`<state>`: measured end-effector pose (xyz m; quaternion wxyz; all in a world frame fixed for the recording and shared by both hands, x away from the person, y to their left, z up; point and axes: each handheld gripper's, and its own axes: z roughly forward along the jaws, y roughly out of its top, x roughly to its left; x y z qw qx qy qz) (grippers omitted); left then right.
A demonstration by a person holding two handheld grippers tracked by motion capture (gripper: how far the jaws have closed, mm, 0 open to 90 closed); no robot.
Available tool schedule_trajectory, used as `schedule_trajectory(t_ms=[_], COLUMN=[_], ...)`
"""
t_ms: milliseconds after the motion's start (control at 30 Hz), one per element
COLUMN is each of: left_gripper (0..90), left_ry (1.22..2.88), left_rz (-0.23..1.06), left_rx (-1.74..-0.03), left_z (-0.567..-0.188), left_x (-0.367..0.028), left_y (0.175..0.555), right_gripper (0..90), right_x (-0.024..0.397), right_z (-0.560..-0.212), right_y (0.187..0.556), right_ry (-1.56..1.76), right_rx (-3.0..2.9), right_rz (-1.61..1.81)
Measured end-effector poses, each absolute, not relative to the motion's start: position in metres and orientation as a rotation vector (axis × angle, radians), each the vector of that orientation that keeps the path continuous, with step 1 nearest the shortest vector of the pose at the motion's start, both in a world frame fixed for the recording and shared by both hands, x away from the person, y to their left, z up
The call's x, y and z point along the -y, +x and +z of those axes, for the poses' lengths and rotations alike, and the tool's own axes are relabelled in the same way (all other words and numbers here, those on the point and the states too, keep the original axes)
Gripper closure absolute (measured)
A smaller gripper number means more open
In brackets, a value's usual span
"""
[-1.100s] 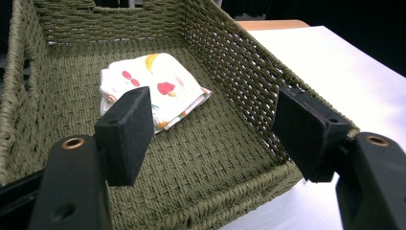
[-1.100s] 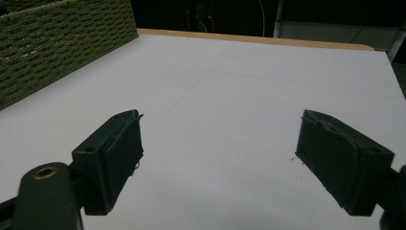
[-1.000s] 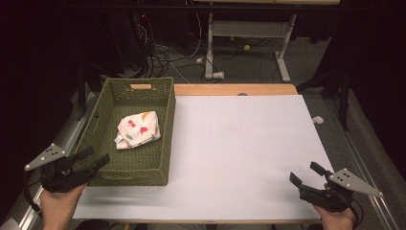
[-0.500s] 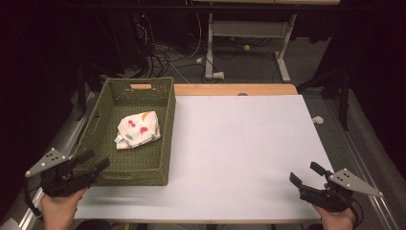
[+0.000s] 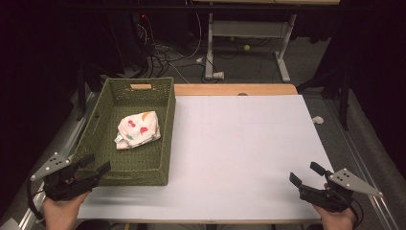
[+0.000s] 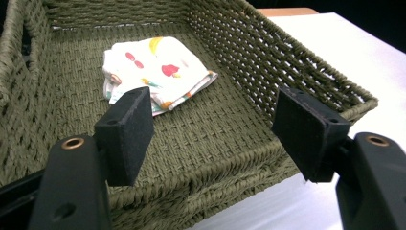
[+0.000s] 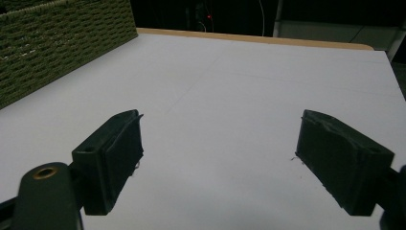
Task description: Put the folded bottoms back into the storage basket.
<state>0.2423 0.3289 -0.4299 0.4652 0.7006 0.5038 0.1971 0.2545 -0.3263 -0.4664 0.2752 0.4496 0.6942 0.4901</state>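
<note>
Hovering at the basket's near corner, about seven o'clock on the table, the left gripper holds its jaws wide apart and empty. At five o'clock the right gripper waits, likewise spread. Farther in lies the folded cloth on the floor of the green basket. Seemingly the approach; next, reach over the rim and pinch the cloth.

A folded cloth lies in the green basket.
</note>
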Motion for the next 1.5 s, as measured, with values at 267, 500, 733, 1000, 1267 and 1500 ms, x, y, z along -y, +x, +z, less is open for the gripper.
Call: schedule_trajectory(t_ms=[267,500,733,1000,1267,1500], left_gripper=[28.9,28.9,28.9,28.9,28.9,28.8], left_ry=[1.723,1.716,1.720,1.722,1.694,1.685], left_rz=[0.489,0.492,0.487,0.491,0.504,0.554], left_rx=[-1.241,-1.245,-1.250,-1.248,-1.240,-1.227], left_z=[-0.436,-0.438,-0.443,-0.447,-0.451,-0.454], left_x=[-0.330,-0.331,-0.331,-0.330,-0.330,-0.326], left_y=[0.241,0.240,0.241,0.240,0.238,0.235], right_gripper=[16.5,16.5,16.5,16.5,16.5,16.5], right_x=[0.326,0.326,0.326,0.326,0.326,0.326], right_z=[-0.466,-0.466,-0.466,-0.466,-0.466,-0.466], right_y=[0.254,0.254,0.254,0.254,0.254,0.254], right_ry=[1.209,1.208,1.206,1.207,1.206,1.205], right_rx=[-1.865,-1.865,-1.866,-1.867,-1.867,-1.867], right_rz=[1.318,1.317,1.319,1.317,1.317,1.317])
